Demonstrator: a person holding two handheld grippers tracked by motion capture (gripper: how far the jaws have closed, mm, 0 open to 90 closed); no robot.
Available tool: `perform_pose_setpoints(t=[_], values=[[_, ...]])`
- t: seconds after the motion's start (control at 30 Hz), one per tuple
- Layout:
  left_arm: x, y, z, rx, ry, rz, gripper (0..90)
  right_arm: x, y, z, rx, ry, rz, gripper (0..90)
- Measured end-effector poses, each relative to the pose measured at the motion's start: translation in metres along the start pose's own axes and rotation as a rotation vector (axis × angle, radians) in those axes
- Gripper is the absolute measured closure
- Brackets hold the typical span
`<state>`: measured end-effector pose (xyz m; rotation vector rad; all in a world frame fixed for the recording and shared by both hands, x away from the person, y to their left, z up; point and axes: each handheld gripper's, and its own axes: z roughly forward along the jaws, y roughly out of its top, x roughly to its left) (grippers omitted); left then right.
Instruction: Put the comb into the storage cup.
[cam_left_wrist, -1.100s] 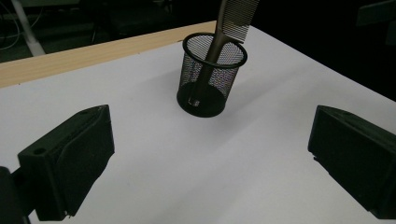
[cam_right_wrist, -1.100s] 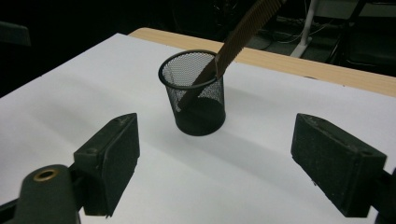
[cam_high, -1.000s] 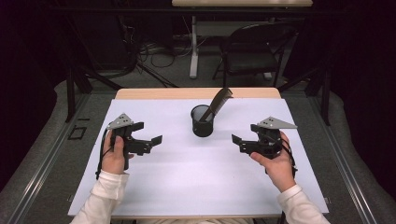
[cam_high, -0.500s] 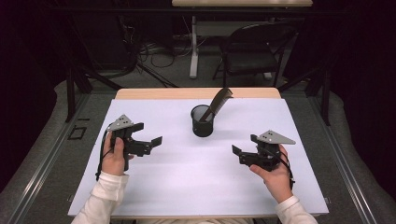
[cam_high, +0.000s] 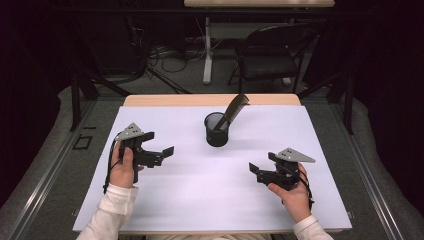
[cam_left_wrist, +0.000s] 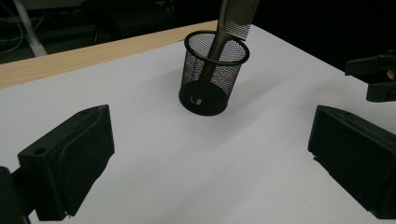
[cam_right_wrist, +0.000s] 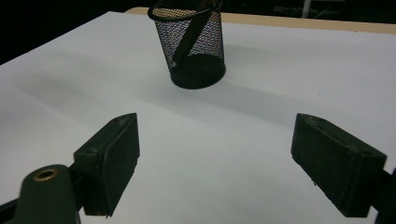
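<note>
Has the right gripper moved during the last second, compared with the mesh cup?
Yes. The right gripper has drawn back toward the person, away from the mesh cup, which stands where it was with the comb in it.

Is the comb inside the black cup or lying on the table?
Inside. The comb stands tilted in the mesh cup: handle end at the cup's bottom, toothed end poking above the rim.

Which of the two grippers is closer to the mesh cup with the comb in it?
The left gripper, by a small margin. It sits level with the mesh cup, while the right gripper is lower on the table, nearer the person.
</note>
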<state>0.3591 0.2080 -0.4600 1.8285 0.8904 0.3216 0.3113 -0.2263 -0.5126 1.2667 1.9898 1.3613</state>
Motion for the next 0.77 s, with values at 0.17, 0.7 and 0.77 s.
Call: perform_pose_setpoints(t=[0.17,0.7,0.77], values=[[0.000,0.000,0.000,0.000,0.002,0.003,0.7,-0.001,-0.007,0.002,-0.004,-0.003,0.007,15.7],[0.000,-0.001,0.001,0.005,0.006,0.007,0.7,-0.004,-0.016,0.002,-0.006,-0.023,0.016,15.6],[0.001,-0.001,0.001,0.003,0.007,0.002,0.7,-0.005,-0.016,0.002,-0.006,-0.025,0.016,15.6]])
